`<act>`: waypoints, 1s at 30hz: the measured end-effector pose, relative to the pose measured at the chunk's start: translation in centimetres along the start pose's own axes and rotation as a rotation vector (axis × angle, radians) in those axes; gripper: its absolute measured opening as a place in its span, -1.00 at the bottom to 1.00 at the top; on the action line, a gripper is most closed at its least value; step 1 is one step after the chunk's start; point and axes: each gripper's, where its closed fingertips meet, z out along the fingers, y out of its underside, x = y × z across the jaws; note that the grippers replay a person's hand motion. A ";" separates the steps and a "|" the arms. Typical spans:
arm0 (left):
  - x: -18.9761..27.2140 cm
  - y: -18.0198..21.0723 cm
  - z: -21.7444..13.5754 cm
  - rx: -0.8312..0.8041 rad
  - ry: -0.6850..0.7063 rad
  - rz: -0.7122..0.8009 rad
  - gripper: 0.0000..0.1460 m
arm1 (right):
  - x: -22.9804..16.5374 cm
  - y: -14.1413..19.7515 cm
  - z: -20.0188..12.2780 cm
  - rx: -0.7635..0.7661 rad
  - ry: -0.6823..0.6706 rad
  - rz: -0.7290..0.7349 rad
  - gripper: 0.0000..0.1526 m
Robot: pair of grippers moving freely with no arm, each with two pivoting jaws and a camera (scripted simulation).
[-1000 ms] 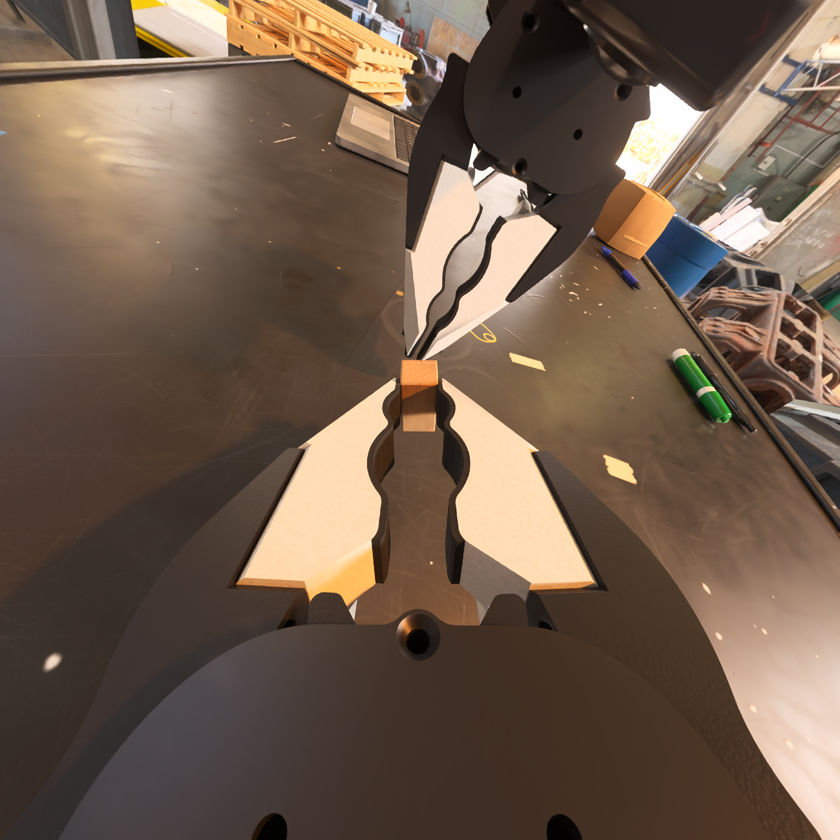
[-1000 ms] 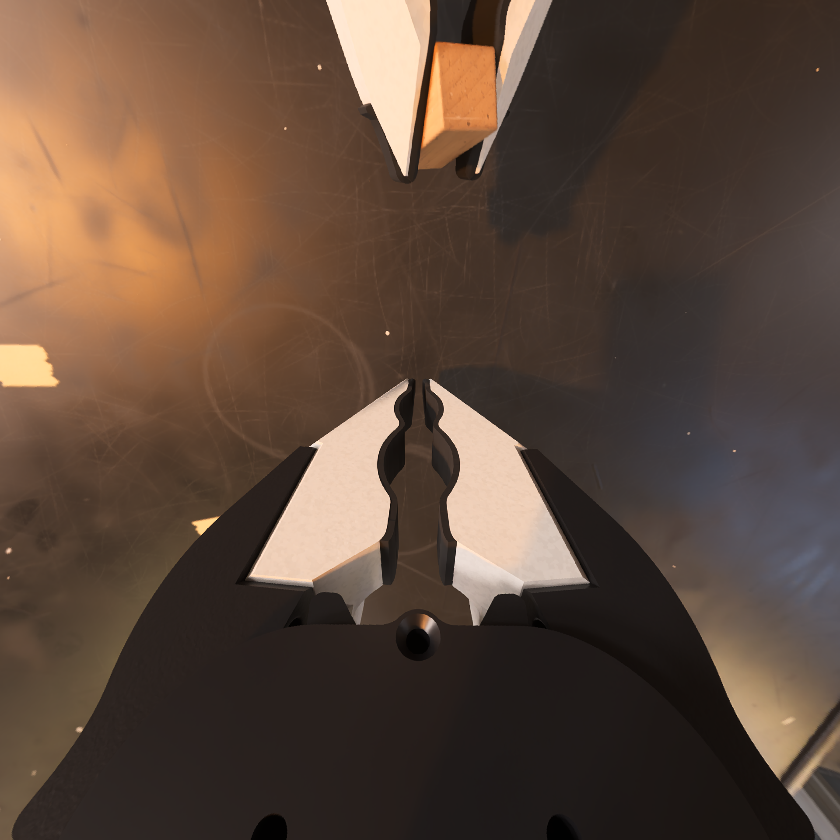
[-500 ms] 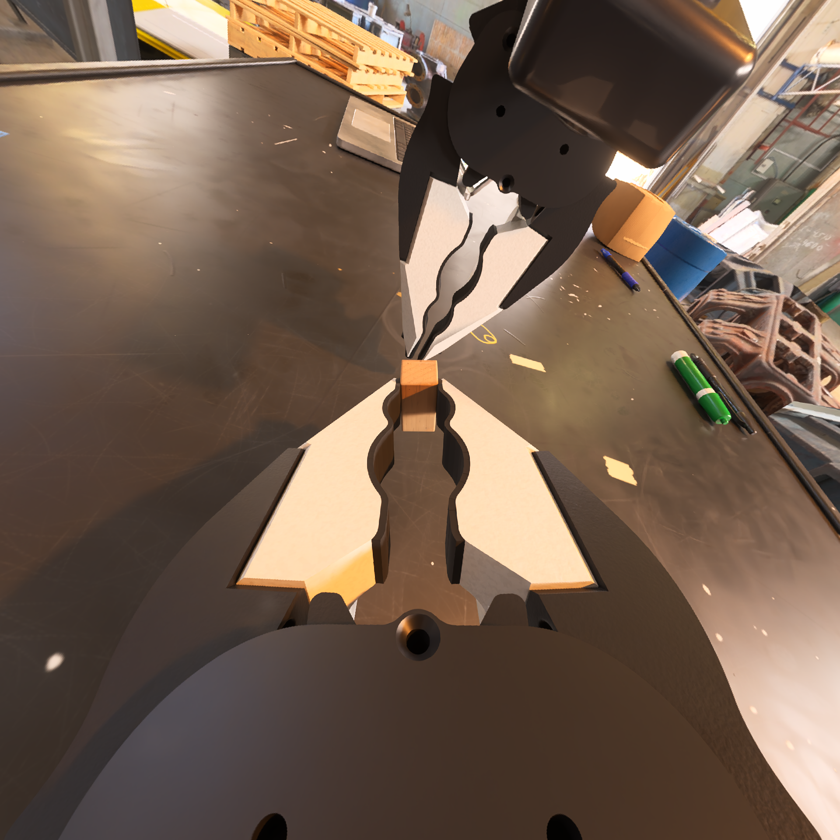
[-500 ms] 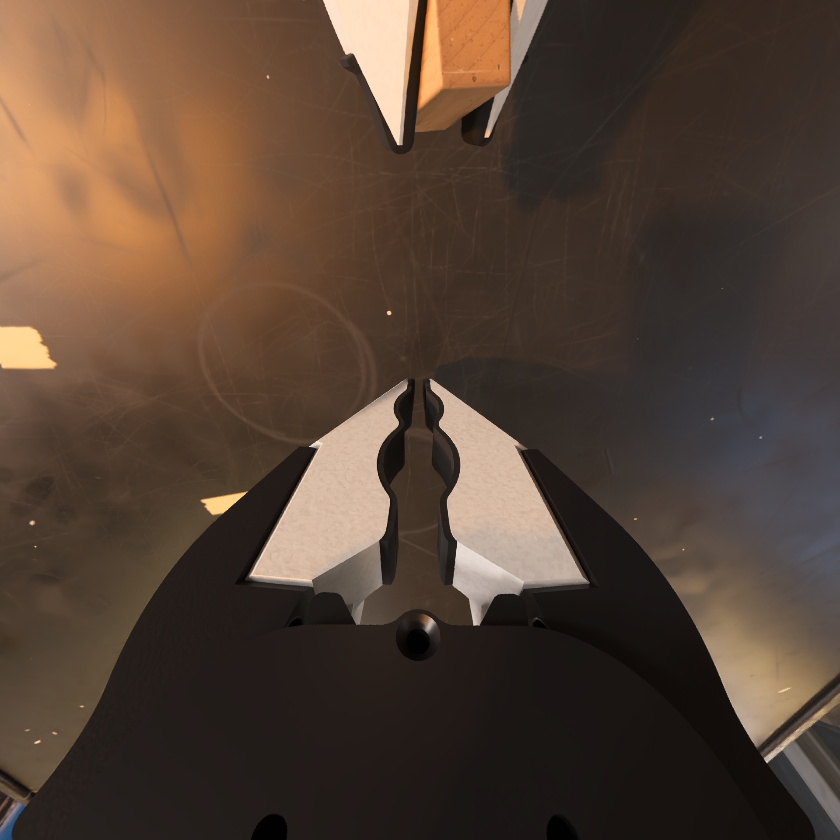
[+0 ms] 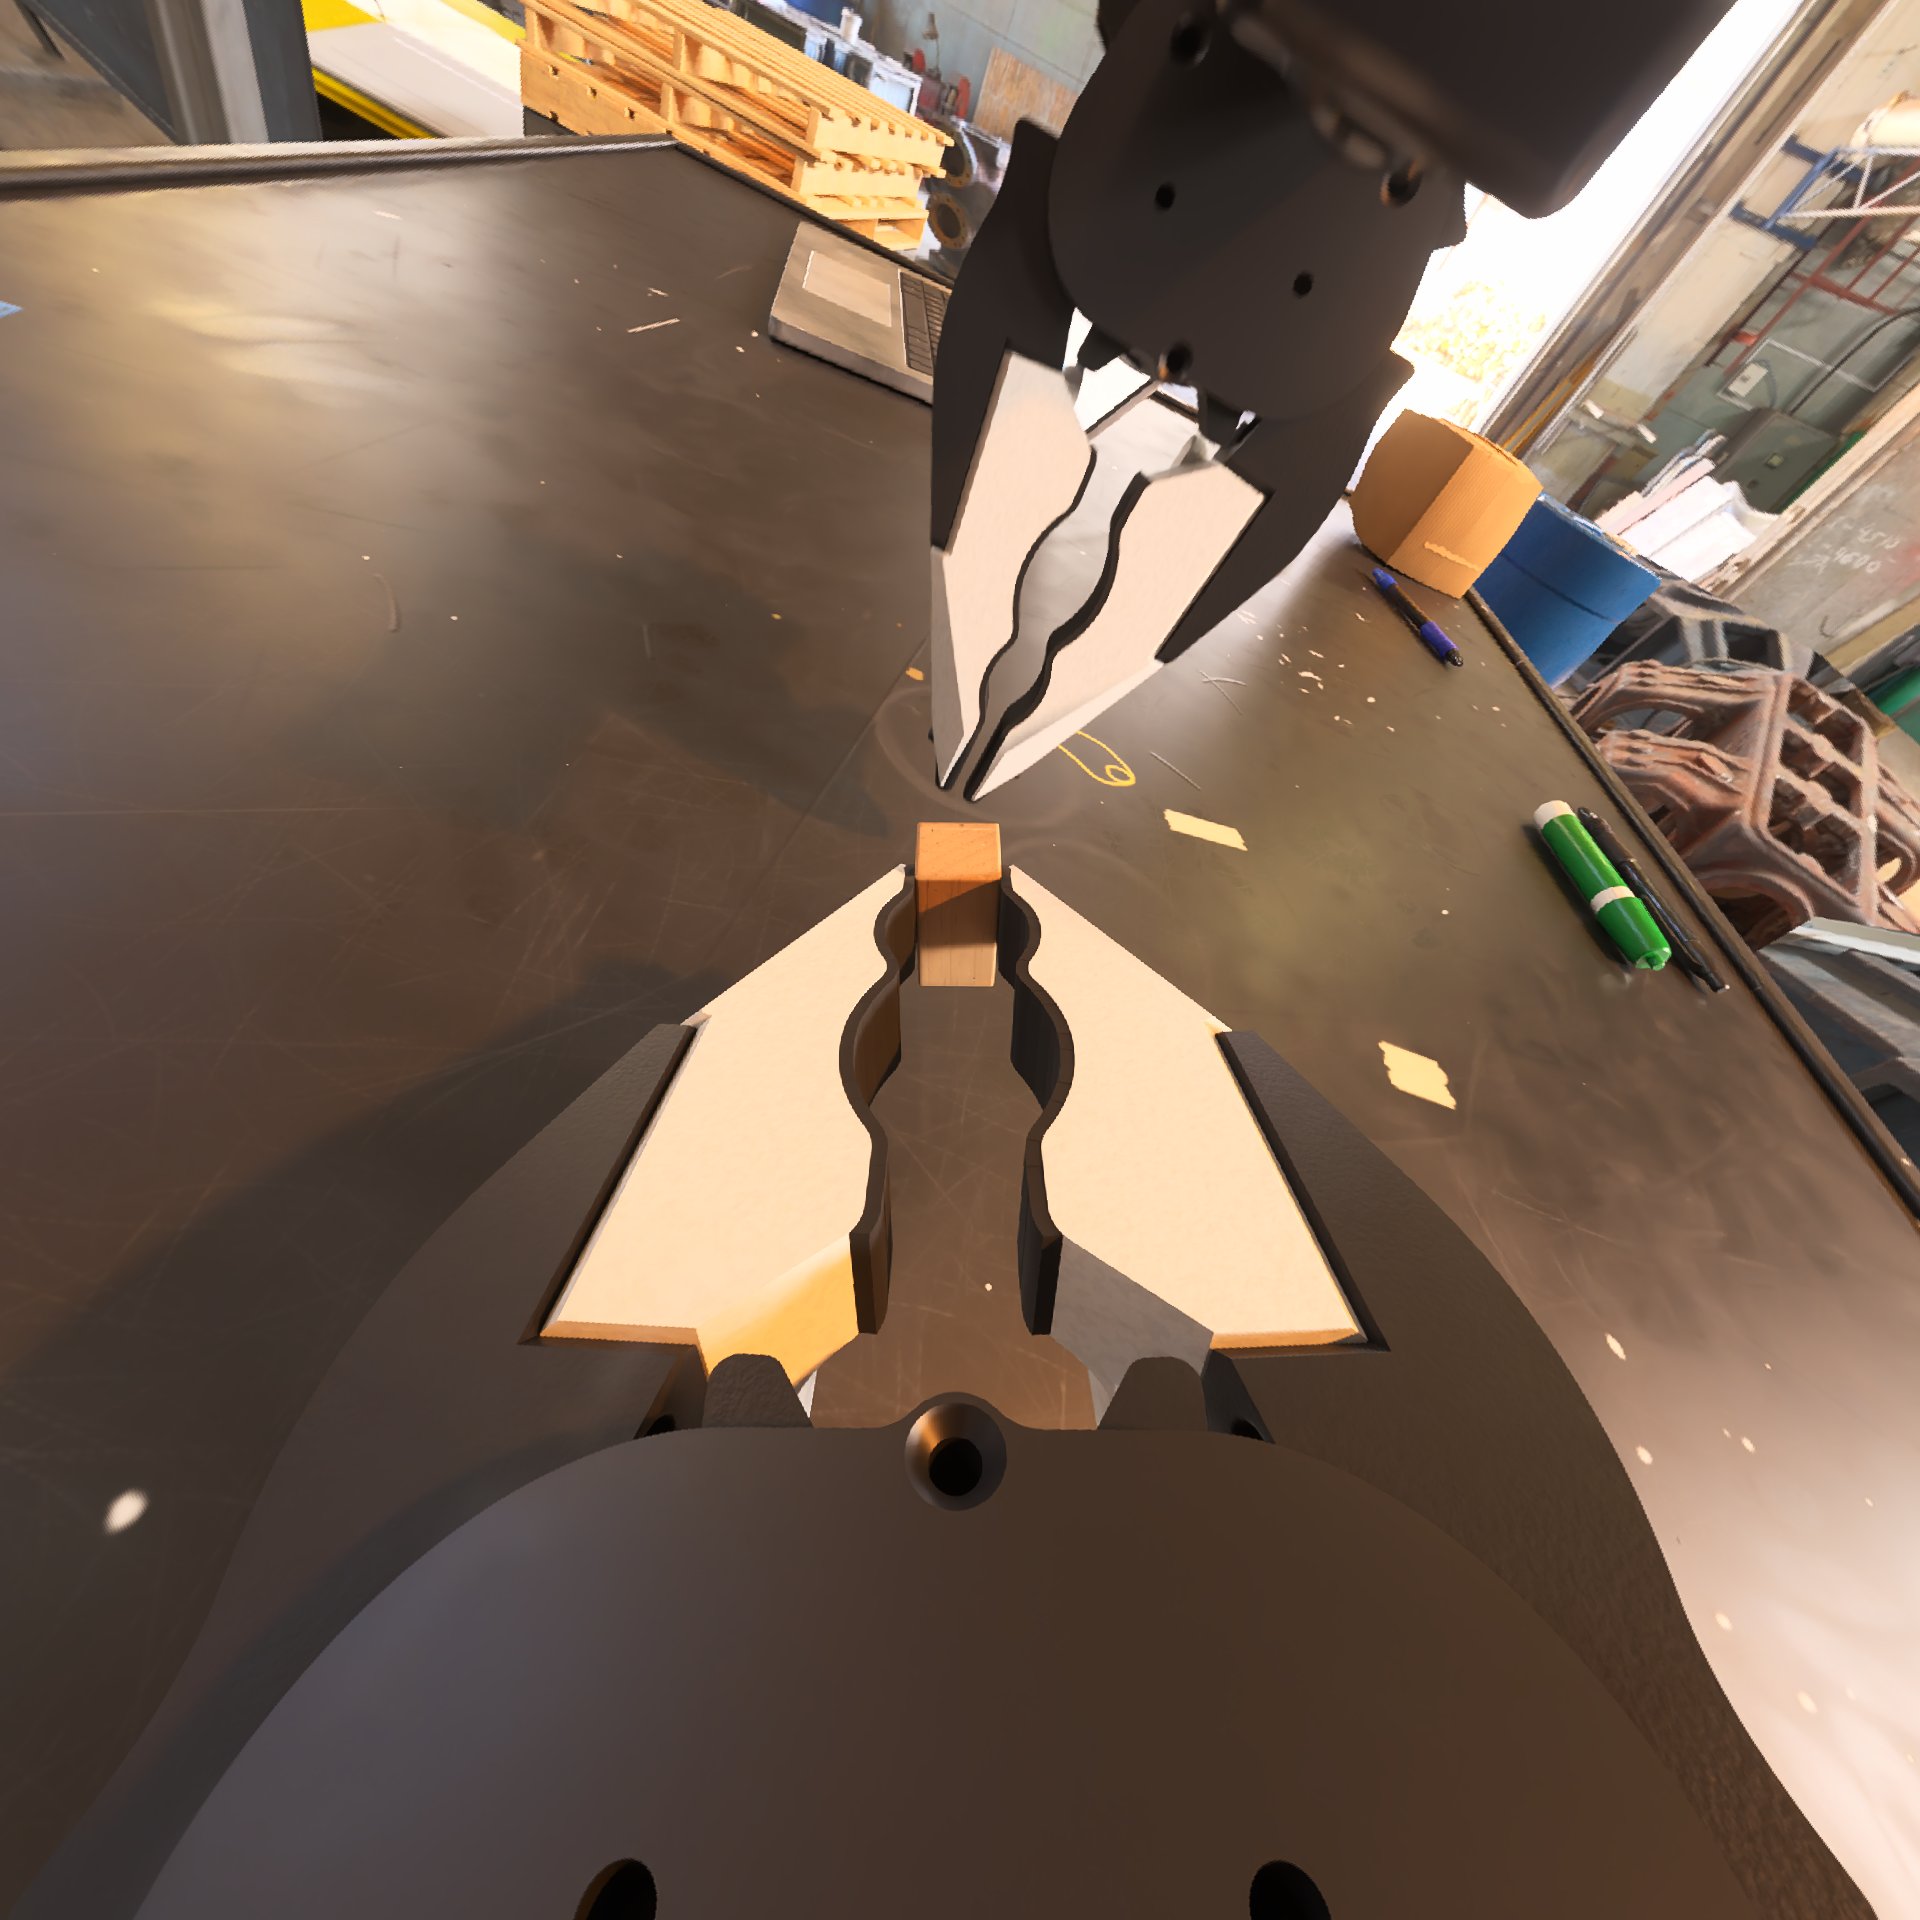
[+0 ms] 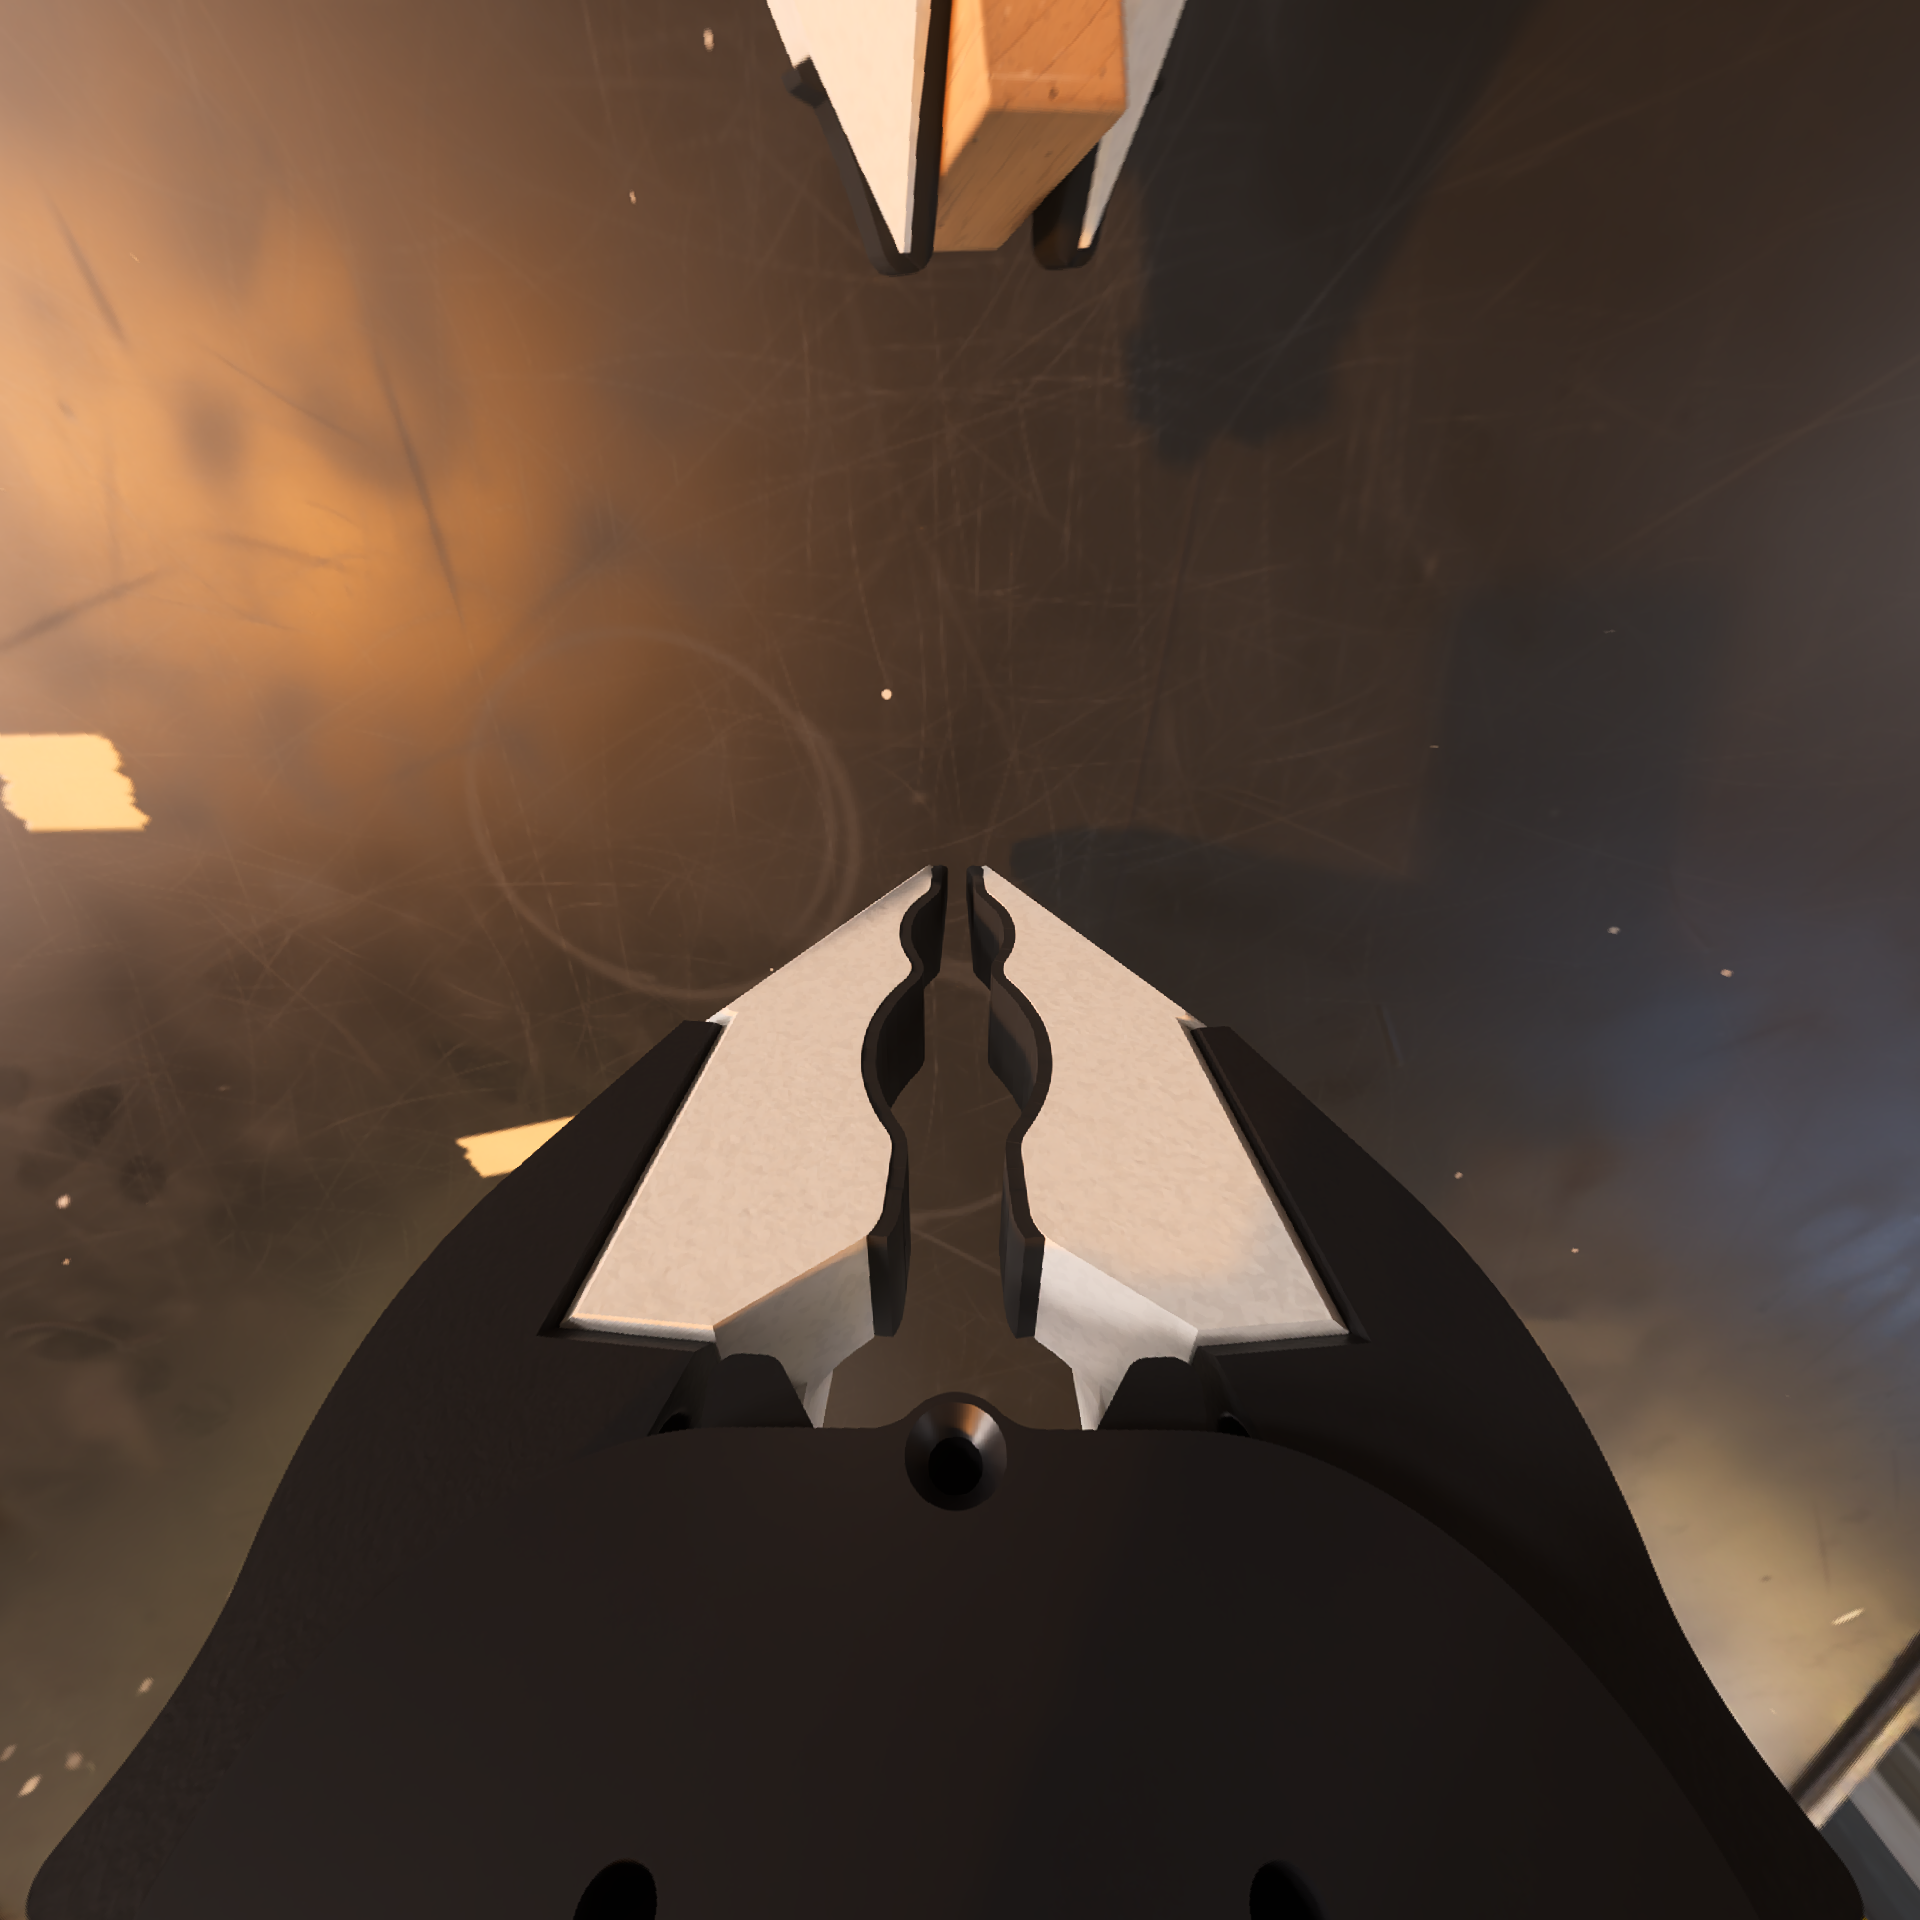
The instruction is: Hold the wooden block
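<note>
The small wooden block (image 5: 958, 902) sits between the tips of my left gripper (image 5: 958, 878), which is shut on it and holds it over the dark table. The block (image 6: 1023, 114) also shows at the top of the right wrist view, clamped between the left gripper's white fingers (image 6: 878, 104). My right gripper (image 6: 957, 873) is shut and empty, its tips nearly touching. In the left wrist view it hangs just beyond the block, pointing down at the table, its tips (image 5: 961, 788) close above the surface.
On the dark scratched table (image 5: 416, 727) lie a laptop (image 5: 862, 301) at the back, a green marker (image 5: 1600, 899), a blue pen (image 5: 1418, 629), a cardboard box (image 5: 1444, 504), a blue roll (image 5: 1558, 592) and tape scraps (image 5: 1205, 829). Wooden pallets (image 5: 727, 94) stand behind.
The right gripper has shifted and tilted beyond the block, staying shut. In the right wrist view the block has moved up and grown larger. The left gripper still holds the block.
</note>
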 end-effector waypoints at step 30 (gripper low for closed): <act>0.4 0.1 0.0 -0.001 0.029 0.006 -0.81 | -0.2 8.3 -18.4 1.623 -0.212 0.047 -0.96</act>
